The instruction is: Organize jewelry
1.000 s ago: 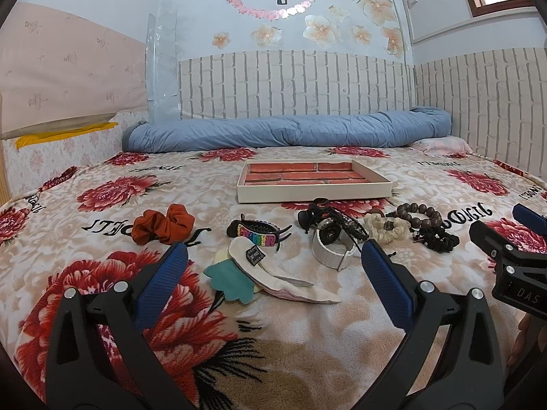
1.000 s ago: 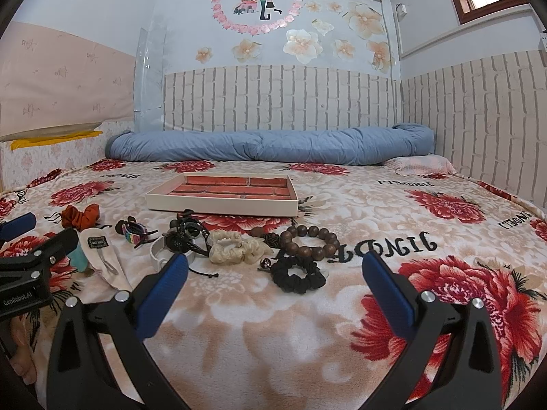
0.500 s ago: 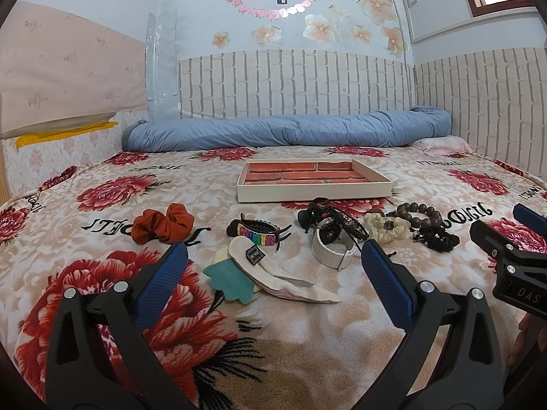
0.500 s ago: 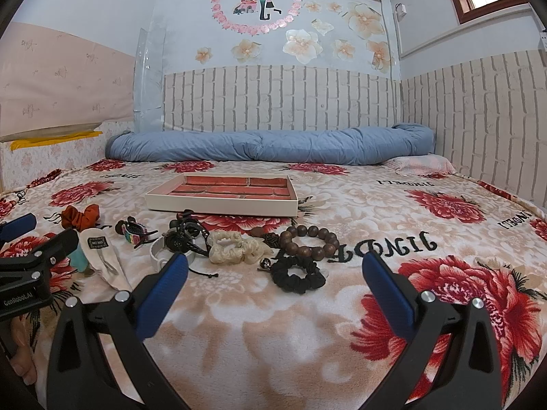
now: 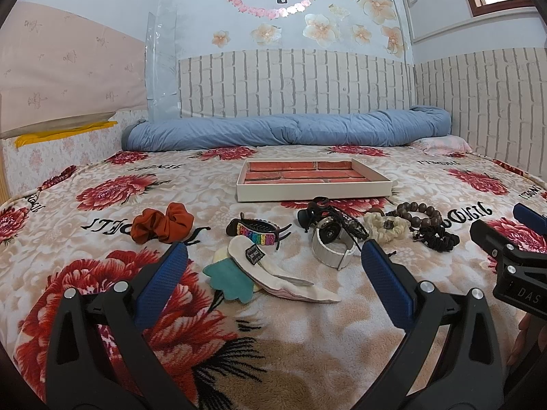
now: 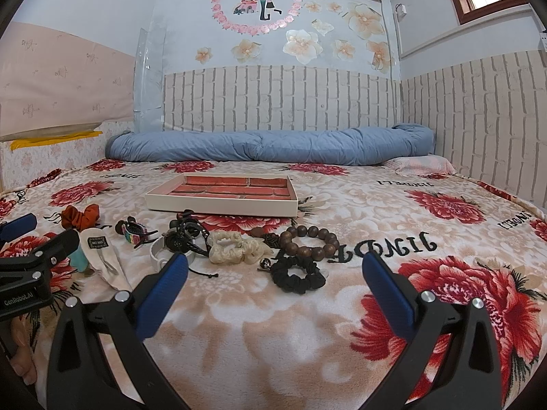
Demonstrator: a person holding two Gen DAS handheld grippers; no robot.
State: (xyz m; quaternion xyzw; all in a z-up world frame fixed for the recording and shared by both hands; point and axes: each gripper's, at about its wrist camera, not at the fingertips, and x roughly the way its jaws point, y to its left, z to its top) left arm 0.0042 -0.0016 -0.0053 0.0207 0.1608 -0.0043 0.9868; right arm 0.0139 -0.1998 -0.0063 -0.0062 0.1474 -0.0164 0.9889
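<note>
So nothing's been picked up yet as far as I can tell: the tray (image 5: 314, 184) with the brick-pattern lining sits bare on the bed (image 5: 102, 177), and all the jewelry is strung out in a loose row on the near side of it, between the tray and both claws. The left claw (image 5: 273, 271) is spread wide with nothing in it or touching it, and right ahead of it, on the tray side, lie the cream hair clip (image 5: 273, 270) on its teal card and, a bit further toward the tray, the rainbow claw clip (image 5: 258, 231). The cream clip's long axis runs diagonally, its near end angled away from the orange scrunchie (image 5: 160, 222). The right claw (image 6: 273, 273) is just as wide and also holds nothing; the black scrunchie (image 6: 297, 272) lies straight in front of it, with the wooden bead bracelet (image 6: 307, 239) just behind that toward the tray and the cream scrunchie (image 6: 236, 246) beside the bracelet. The watch (image 5: 333, 246) with the white band sits about midway between the two claws. My guess is the black scrunchie goes first with the right hand, since it's the closest piece, and it's soft enough that grip angle barely matters.
</note>
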